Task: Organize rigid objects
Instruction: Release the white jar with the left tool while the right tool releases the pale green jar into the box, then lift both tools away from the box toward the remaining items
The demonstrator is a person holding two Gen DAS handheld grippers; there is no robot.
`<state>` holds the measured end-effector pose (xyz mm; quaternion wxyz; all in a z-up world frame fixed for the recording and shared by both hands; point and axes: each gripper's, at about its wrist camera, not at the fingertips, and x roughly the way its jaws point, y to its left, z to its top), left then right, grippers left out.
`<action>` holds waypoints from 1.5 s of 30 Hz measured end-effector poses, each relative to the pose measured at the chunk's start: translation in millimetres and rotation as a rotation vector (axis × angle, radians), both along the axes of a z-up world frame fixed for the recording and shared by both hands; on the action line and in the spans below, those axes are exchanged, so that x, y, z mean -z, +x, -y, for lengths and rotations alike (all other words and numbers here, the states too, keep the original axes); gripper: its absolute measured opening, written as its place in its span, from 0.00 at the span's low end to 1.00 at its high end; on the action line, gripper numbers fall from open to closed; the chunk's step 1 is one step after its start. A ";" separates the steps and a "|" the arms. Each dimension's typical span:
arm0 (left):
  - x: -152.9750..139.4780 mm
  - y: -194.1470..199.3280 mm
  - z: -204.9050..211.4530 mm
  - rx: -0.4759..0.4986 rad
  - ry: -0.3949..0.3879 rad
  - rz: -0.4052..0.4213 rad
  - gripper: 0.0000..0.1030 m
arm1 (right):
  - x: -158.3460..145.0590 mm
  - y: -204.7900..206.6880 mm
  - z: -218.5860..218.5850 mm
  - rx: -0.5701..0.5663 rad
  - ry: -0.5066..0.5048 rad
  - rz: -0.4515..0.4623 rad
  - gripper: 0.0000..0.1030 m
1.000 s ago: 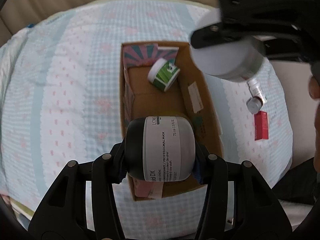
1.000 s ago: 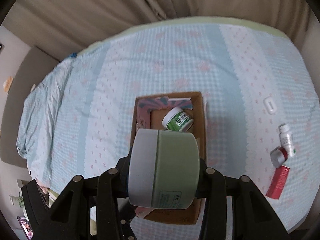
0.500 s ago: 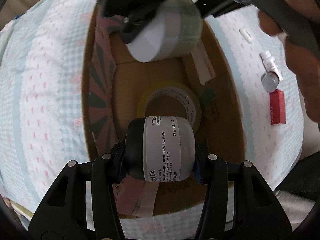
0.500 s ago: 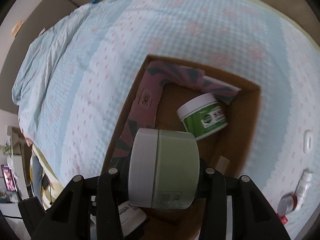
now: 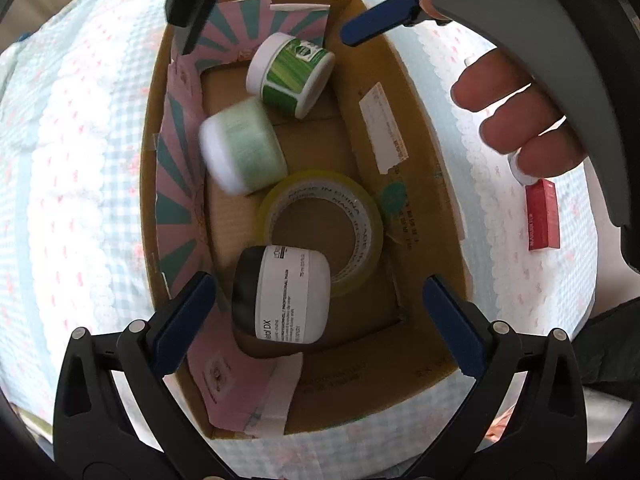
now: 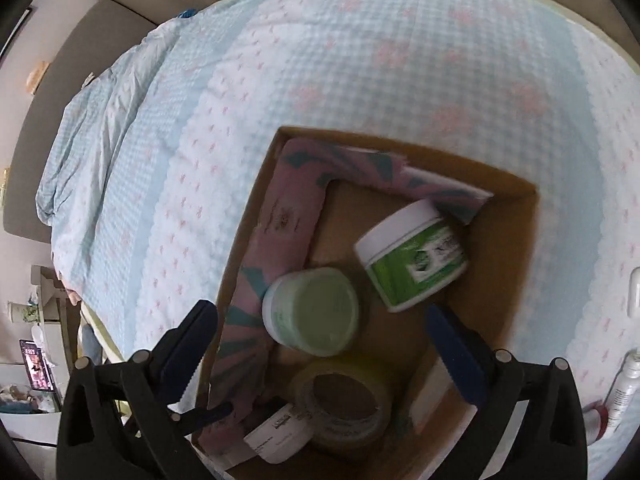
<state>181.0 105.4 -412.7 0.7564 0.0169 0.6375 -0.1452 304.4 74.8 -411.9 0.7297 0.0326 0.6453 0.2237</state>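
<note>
A: While both grippers hang over the cardboard box (image 5: 416, 128), what does the left wrist view show?

B: The left gripper (image 5: 316, 304) has its fingers spread wide, clasping nothing. Between them a black-and-white jar (image 5: 284, 300) lies on its side in the box, against a roll of clear tape (image 5: 320, 224). A pale green jar (image 5: 242, 146), blurred, lies beside a green-labelled jar (image 5: 290, 70). Only this view shows a red carton (image 5: 542, 216) on the bedspread (image 5: 80, 160).

A: And the right wrist view?

B: The right gripper (image 6: 320, 340) is likewise spread apart, empty. Here the pale green jar presents its round end. A white bottle (image 6: 624, 388) at the right edge appears only here.
</note>
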 end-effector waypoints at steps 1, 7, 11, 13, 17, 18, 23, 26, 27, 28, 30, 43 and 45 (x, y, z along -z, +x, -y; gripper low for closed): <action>-0.6 -0.2 -0.7 0.000 -0.001 0.002 1.00 | -1.3 -0.8 1.6 0.003 -0.001 -0.001 1.00; -16.9 1.7 -16.3 -0.010 -0.006 0.033 1.00 | -14.6 -9.9 6.3 0.005 -0.031 0.040 1.00; -37.3 -8.1 -18.5 -0.015 0.001 0.067 1.00 | -31.0 -17.5 10.8 0.023 -0.020 0.071 1.00; -48.6 -13.1 -19.5 -0.015 0.006 0.089 1.00 | -43.5 -22.9 10.6 0.027 -0.015 0.090 1.00; -77.9 -25.2 -21.6 -0.015 0.014 0.143 1.00 | -72.2 -35.6 8.3 0.038 -0.003 0.134 1.00; -84.5 -28.5 -22.2 -0.014 0.014 0.153 1.00 | -80.7 -39.8 8.1 0.041 0.002 0.147 1.00; -120.3 -46.9 -28.5 0.000 0.037 0.218 1.00 | -122.5 -64.8 9.5 0.064 0.021 0.204 1.00; -143.2 -57.7 -33.7 0.000 0.031 0.250 1.00 | -149.4 -84.0 11.3 0.084 0.026 0.227 1.00; -149.2 -60.5 -34.5 0.002 0.032 0.260 1.00 | -160.4 -92.2 12.7 0.092 0.027 0.238 1.00; -158.7 -65.1 -35.9 0.005 0.034 0.275 1.00 | -169.3 -99.5 13.4 0.100 0.027 0.248 1.00; -171.8 -71.2 -37.9 0.011 0.037 0.299 1.00 | -184.8 -113.0 17.0 0.117 0.026 0.266 1.00; -220.7 -80.7 9.7 0.093 -0.046 0.403 1.00 | -257.3 -194.2 115.1 0.378 -0.029 0.383 1.00; -227.1 -77.3 29.5 0.109 -0.042 0.413 1.00 | -260.5 -206.2 142.7 0.428 -0.056 0.390 1.00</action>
